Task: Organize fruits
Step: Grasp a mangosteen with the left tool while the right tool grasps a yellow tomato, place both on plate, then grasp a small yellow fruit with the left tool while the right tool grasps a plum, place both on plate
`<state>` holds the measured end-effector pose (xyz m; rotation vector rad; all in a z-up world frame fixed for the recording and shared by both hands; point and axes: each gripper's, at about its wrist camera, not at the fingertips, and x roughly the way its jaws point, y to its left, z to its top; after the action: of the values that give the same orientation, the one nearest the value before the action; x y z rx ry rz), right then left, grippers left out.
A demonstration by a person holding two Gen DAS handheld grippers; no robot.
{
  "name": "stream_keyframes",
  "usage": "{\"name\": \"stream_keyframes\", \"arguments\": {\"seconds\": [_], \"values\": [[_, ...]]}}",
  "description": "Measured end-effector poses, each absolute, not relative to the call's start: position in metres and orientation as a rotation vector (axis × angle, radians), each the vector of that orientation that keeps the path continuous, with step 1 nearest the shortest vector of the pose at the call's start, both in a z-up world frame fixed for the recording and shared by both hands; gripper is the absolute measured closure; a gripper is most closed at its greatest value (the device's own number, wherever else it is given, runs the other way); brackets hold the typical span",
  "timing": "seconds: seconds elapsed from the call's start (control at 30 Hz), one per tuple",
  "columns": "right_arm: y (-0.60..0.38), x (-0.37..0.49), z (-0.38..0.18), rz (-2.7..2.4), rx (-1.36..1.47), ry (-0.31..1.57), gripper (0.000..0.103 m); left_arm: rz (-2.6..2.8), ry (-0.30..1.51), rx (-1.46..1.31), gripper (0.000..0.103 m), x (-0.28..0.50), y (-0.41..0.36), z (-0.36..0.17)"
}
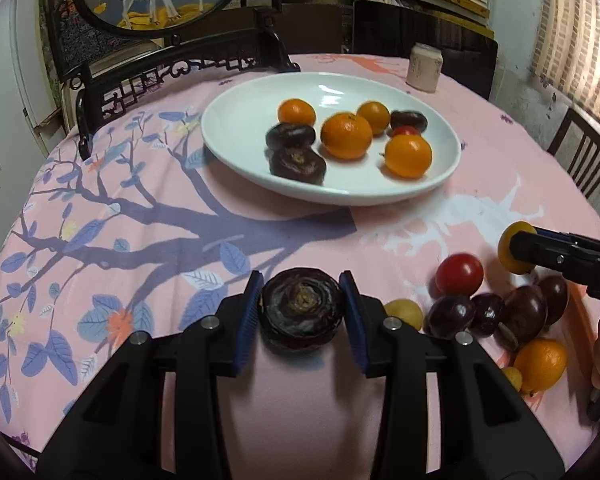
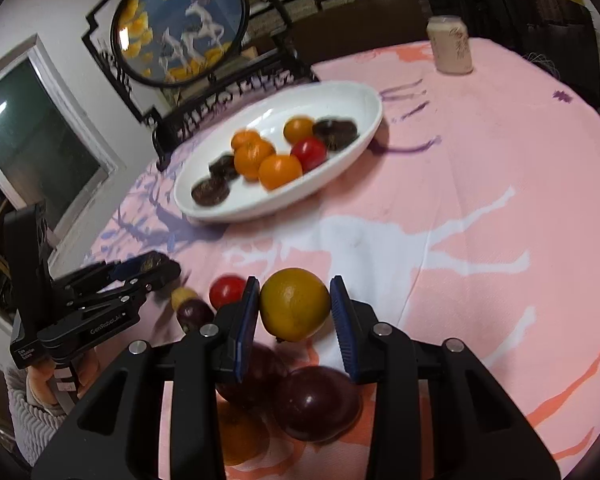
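My left gripper (image 1: 301,309) is clamped on a dark flat ribbed fruit (image 1: 300,312), both blue pads pressing its sides, held off the pink tablecloth (image 1: 180,248). My right gripper (image 2: 295,307) has an orange-yellow citrus (image 2: 295,304) between its pads; the left pad touches, the right pad looks just at the skin, so I read it as gripped. The white plate (image 1: 236,112) sits ahead of the left gripper, holding four orange fruits, three dark flat ones and a red one. The loose pile lies to the right of my left gripper: red tomato (image 1: 459,274), dark plums (image 1: 526,312), small yellow fruit (image 1: 405,313), an orange (image 1: 540,364). A cream can (image 2: 450,45) stands far ahead of the right gripper.
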<state>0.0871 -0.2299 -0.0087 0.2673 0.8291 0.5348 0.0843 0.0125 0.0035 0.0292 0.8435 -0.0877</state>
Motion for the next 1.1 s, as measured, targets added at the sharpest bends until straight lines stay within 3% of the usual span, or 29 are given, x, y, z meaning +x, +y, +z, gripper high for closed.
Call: {"name": "stream_keyframes", "arguments": {"seconds": [0.27, 0.47, 0.53, 0.57, 0.73, 0.9, 1.1], "values": [[-0.215, 0.129, 0.035, 0.551, 0.304, 0.777, 0.066, -0.075, 0.787, -0.026, 0.063, 0.128, 0.020, 0.047], [-0.175, 0.168, 0.030, 0.606, 0.310, 0.801, 0.066, -0.007, 0.811, -0.089, 0.063, 0.190, 0.030, 0.041], [-0.170, 0.172, 0.027, 0.630, 0.307, 0.809, 0.056, -0.013, 0.815, -0.128, 0.063, 0.197, 0.035, 0.035], [-0.171, 0.172, 0.027, 0.629, 0.299, 0.810, 0.044, -0.023, 0.824, -0.141, 0.062, 0.199, 0.038, 0.030], [-0.190, 0.169, 0.031, 0.595, 0.323, 0.758, 0.043, -0.033, 0.830, -0.129, 0.055, 0.195, 0.043, 0.027], [-0.199, 0.153, 0.028, 0.587, 0.315, 0.771, 0.043, -0.027, 0.776, -0.058, 0.037, 0.167, 0.030, 0.036], [-0.221, 0.120, 0.024, 0.567, 0.329, 0.758, 0.043, -0.127, 0.757, 0.070, 0.032, 0.115, 0.002, 0.031]]}}
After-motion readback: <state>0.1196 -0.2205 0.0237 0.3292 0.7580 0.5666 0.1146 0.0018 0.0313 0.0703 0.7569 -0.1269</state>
